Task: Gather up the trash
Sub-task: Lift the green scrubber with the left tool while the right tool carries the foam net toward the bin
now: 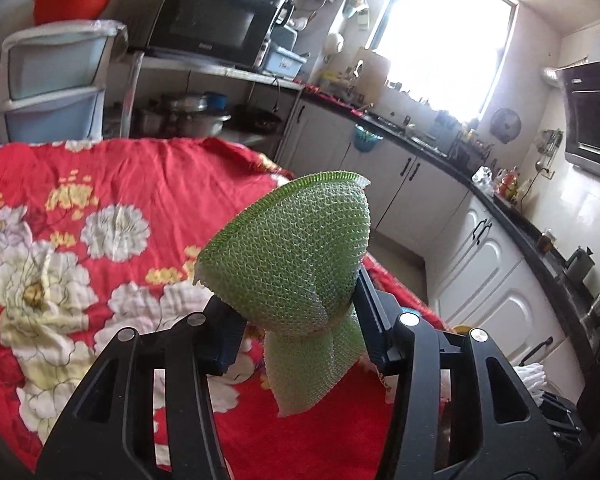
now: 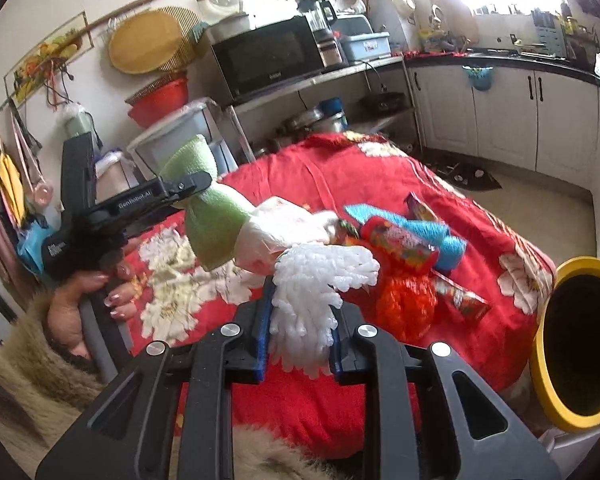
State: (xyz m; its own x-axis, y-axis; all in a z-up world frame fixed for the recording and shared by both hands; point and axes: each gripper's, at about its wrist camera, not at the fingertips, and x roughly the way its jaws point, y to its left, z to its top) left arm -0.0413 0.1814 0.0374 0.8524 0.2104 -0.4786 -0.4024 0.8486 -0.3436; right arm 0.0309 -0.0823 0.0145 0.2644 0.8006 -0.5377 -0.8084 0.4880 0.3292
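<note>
My left gripper (image 1: pixel 300 320) is shut on a green foam net sleeve (image 1: pixel 292 256) and holds it above the red flowered tablecloth (image 1: pixel 100 184). The sleeve also shows in the right wrist view (image 2: pixel 212 220), pinched in the left gripper (image 2: pixel 188 192). My right gripper (image 2: pixel 300 336) is shut on a white foam net (image 2: pixel 320 288) above the table. On the cloth beyond lie crumpled white paper (image 2: pixel 284 224), a blue foam net (image 2: pixel 432 236), an orange mesh bag (image 2: pixel 404 304) and colourful wrappers (image 2: pixel 464 300). A yellow-rimmed bin (image 2: pixel 576 340) stands open at the table's right edge.
A shelf with a microwave (image 2: pixel 268 56) and pots stands behind the table. Plastic drawers (image 1: pixel 52 84) are at the back left. White kitchen cabinets (image 1: pixel 480 264) with a dark counter run along the right. A dark mat (image 2: pixel 468 172) lies on the floor.
</note>
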